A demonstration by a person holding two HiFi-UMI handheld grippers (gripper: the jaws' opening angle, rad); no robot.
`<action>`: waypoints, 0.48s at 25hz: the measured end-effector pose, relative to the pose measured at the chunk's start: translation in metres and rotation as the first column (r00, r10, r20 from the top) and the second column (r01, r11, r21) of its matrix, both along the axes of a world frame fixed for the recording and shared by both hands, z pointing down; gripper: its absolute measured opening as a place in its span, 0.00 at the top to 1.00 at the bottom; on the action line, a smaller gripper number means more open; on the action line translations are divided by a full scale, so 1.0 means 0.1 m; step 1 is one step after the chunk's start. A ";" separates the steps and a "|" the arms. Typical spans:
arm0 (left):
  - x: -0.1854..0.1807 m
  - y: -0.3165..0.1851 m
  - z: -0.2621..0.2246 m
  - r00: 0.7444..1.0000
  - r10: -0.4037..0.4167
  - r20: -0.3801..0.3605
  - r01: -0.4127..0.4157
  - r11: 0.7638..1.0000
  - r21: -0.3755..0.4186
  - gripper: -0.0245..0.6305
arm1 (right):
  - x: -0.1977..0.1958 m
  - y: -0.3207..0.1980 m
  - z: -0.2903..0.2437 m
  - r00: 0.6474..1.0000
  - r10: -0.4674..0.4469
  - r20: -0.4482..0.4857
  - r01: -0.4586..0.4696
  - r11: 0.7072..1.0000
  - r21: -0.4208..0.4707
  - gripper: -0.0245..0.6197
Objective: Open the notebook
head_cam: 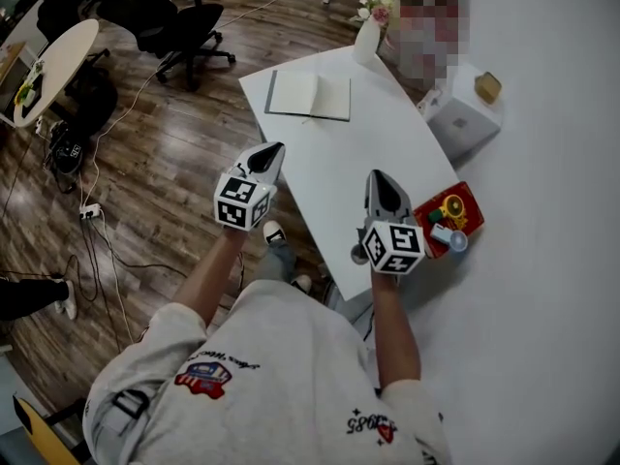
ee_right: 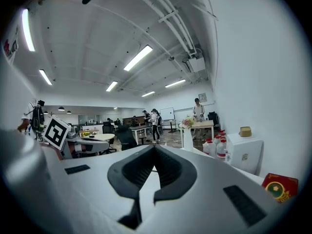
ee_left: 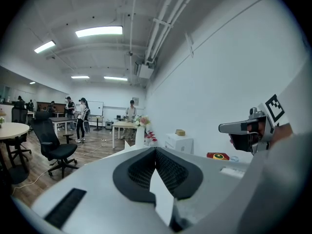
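Observation:
The notebook (head_cam: 308, 96) lies open flat on the far part of the white table (head_cam: 339, 163), its pale pages up and a dark edge along its left side. Both grippers hang in the air near the table's front, well short of the notebook. My left gripper (head_cam: 268, 153) is over the table's left edge, shut and empty; in its own view the jaws (ee_left: 156, 150) meet with nothing between them. My right gripper (head_cam: 380, 175) is over the table's front right, also shut and empty, and its own view (ee_right: 155, 147) shows its jaws meeting. Neither gripper view shows the notebook.
A white vase with flowers (head_cam: 368, 32) stands at the table's far corner. A red tray of toys (head_cam: 448, 221) sits right of the right gripper, a white box (head_cam: 463, 124) beyond it. A black office chair (head_cam: 184, 27) and a round table (head_cam: 58, 61) stand on the wooden floor at the left.

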State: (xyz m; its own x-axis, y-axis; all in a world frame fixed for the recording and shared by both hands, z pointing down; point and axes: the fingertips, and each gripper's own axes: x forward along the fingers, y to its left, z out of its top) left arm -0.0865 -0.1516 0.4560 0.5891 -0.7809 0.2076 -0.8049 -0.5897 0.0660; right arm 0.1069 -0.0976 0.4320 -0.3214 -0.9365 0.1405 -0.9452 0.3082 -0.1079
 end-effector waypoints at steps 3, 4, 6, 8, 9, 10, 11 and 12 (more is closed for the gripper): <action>0.04 0.06 -0.01 1.000 0.010 -0.001 -0.010 1.000 0.005 0.96 | 0.04 0.04 -0.02 1.000 0.006 -0.006 -0.006 1.000 0.003 0.96; 0.06 0.08 -0.02 1.000 0.014 -0.002 -0.014 1.000 0.010 0.96 | 0.06 0.05 -0.04 1.000 0.008 -0.009 -0.008 1.000 0.007 0.96; 0.07 0.11 -0.04 1.000 0.019 -0.008 -0.019 1.000 0.020 0.96 | 0.07 0.09 -0.05 1.000 0.010 -0.019 -0.010 1.000 0.016 0.96; 0.07 0.13 -0.04 1.000 0.021 -0.012 -0.020 0.999 0.025 0.96 | 0.06 0.12 -0.06 1.000 0.011 -0.029 -0.010 1.000 0.024 0.96; 0.07 0.13 -0.05 1.000 0.023 -0.012 -0.022 0.999 0.027 0.96 | 0.06 0.12 -0.05 0.999 0.011 -0.033 -0.010 1.000 0.028 0.96; 0.08 0.12 -0.05 1.000 0.026 -0.012 -0.025 0.999 0.029 0.96 | 0.05 0.12 -0.05 0.999 0.010 -0.036 -0.009 0.999 0.031 0.96; 0.09 0.12 -0.05 1.000 0.029 -0.011 -0.029 0.999 0.031 0.96 | 0.05 0.11 -0.04 0.999 0.010 -0.038 -0.009 0.999 0.032 0.96; 0.11 0.12 -0.05 0.999 0.034 -0.010 -0.033 0.999 0.032 0.96 | 0.05 0.12 -0.03 0.999 0.011 -0.039 -0.009 1.000 0.030 0.96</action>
